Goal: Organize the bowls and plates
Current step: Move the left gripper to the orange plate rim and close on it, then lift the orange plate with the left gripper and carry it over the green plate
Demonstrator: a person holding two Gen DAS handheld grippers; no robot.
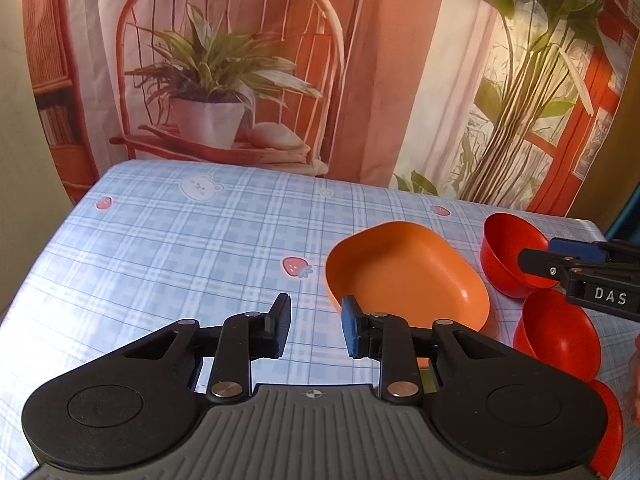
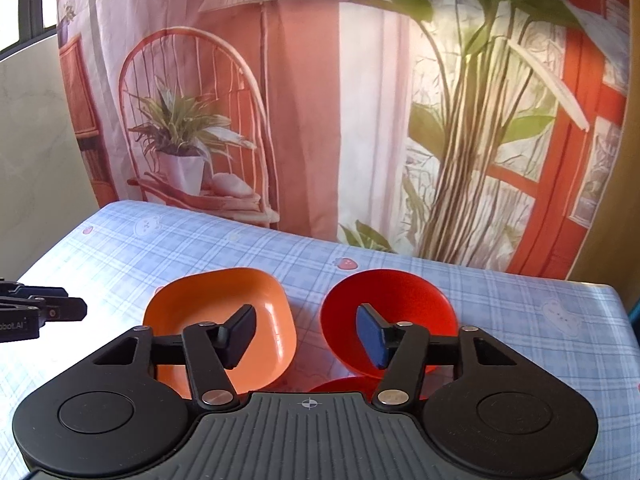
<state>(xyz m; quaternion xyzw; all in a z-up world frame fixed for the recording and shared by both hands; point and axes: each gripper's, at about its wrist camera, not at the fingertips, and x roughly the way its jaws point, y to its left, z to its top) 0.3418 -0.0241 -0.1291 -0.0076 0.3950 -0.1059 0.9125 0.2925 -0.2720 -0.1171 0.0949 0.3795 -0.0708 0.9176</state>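
An orange square dish [image 1: 404,276] [image 2: 224,300] sits on the checked tablecloth. Beside it on the right are three red bowls in a row: the far red bowl [image 1: 506,248] [image 2: 400,300], a middle one [image 1: 560,340] and a near one [image 1: 612,420]. My left gripper [image 1: 316,326] is open at the dish's near left corner, with only cloth showing in its gap. My right gripper [image 2: 306,336] is open and straddles the gap between the dish and the far red bowl. Its pads press on neither. It also shows in the left wrist view, over that bowl.
The table [image 1: 160,260] is covered in blue plaid cloth with strawberry and bear prints. A printed backdrop [image 1: 360,80] of plants and a chair hangs behind its far edge. The table's right edge [image 2: 616,300] lies close to the bowls.
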